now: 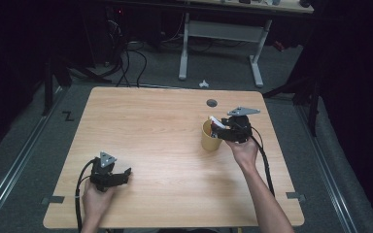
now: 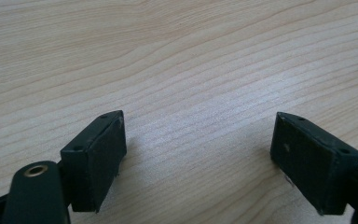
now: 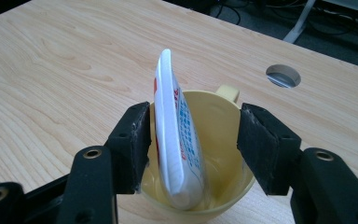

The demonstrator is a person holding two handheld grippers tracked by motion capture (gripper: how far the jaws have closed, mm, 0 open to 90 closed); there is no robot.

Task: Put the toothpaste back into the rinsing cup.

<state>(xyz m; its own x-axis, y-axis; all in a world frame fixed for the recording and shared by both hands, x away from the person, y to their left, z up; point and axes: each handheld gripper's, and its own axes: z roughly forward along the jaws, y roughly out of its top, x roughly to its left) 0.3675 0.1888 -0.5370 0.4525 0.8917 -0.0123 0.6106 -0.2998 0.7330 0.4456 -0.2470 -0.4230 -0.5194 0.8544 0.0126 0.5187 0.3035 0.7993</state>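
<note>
Worktop point(image 1: 165, 145): pale wood-grain top with a round cable hole point(image 1: 211, 103) near the far edge, right of centre.

Yellow mug point(image 1: 209, 138): stands upright on the right half of the worktop, nearer the far edge than the near one, short of the cable hole. In the right gripper view its handle point(image 3: 227, 92) points away from the camera, toward the far edge.

Toothpaste tube point(image 3: 177, 140): white with red and blue print, flat-sided. It stands inside the mug, lower end on the bottom, flat crimped end up and well above the rim. It leans against the mug wall on the side of the left-hand jaw as that view shows it.

Right gripper point(image 3: 193, 140): held at the mug from its right side in the high view point(image 1: 222, 130), jaws level with the rim. The 2 jaws are released, 1 on each side of the tube. A gap shows between the right-hand pad and the tube; the left-hand pad sits just beside it, and contact there cannot be told. The tube rests in the mug, not pinched.

Left gripper point(image 1: 124, 174): low over the near-left part of the worktop, well apart from the mug. Its own view point(image 2: 198, 154) shows the 2 jaws spread wide with bare wood between them, grasping nothing.
</note>
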